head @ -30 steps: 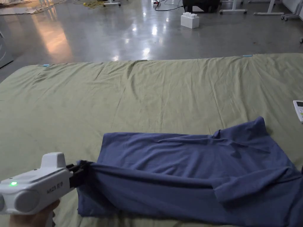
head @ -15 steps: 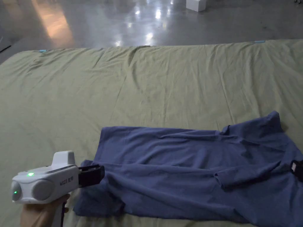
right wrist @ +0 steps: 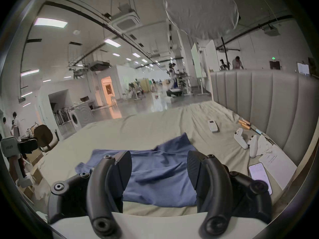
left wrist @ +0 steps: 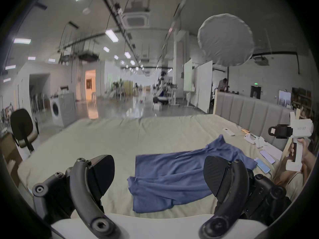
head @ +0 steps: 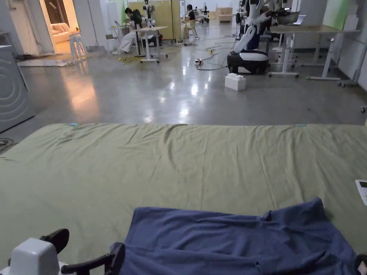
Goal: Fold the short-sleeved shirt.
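Head view: soft blue shirt (head: 236,243) rumpled on wrinkled olive sheet (head: 172,168); both claws spread, empty.

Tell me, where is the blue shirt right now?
The blue shirt lies flat on the green bed sheet at the near edge in the head view, just ahead of the open left gripper.

Head view: lower part of the blue shirt (head: 236,243) cut off by the bottom edge; white remote (head: 362,191) cropped at the right edge. Left gripper (head: 89,250) partly out of frame. Distant people (head: 134,18) too small to tell.
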Demonstrator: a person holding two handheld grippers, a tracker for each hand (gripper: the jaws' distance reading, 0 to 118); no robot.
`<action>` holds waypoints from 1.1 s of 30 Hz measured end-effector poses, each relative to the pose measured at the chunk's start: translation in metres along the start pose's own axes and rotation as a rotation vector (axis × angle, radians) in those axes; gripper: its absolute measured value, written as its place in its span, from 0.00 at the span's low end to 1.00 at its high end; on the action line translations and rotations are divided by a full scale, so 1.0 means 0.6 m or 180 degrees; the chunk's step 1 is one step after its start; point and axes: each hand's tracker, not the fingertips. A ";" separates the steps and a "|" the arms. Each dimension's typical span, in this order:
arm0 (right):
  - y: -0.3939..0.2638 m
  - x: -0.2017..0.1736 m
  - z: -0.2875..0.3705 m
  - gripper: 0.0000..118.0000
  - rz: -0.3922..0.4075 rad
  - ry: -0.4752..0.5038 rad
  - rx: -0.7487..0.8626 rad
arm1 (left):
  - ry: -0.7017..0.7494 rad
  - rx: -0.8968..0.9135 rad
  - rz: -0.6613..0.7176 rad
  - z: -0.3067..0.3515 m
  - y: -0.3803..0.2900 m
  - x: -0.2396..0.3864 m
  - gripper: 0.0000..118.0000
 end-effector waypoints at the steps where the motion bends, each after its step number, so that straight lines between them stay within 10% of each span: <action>1: -0.001 -0.016 0.018 0.58 0.0058 0.0035 0.0008 | 0.0047 0.0094 -0.0009 0.023 0.002 0.016 0.88; 5: -0.023 -0.053 0.059 0.39 0.0235 0.0250 -0.0106 | 0.0360 0.0158 0.0035 0.069 0.005 0.054 0.80; 11: -0.050 -0.079 0.096 0.14 0.0447 0.0318 0.0088 | 0.0043 0.0193 0.0250 0.129 -0.008 0.073 0.00; 13: -0.057 -0.076 0.094 0.01 0.0229 0.0251 -0.0167 | 0.0109 0.0276 0.0249 0.142 -0.008 0.073 0.00; 21: -0.043 -0.071 0.099 0.00 0.0015 0.0252 -0.0037 | 0.0105 0.0070 0.0153 0.121 -0.003 0.059 0.00; 30: -0.065 -0.056 0.094 0.00 -0.0037 0.0233 -0.0203 | 0.0050 -0.0459 0.1027 -0.011 -0.046 -0.064 0.01; 33: -0.079 -0.050 0.089 0.00 -0.0133 0.0178 -0.0319 | -0.0101 -0.0921 0.1274 -0.094 -0.104 -0.092 0.19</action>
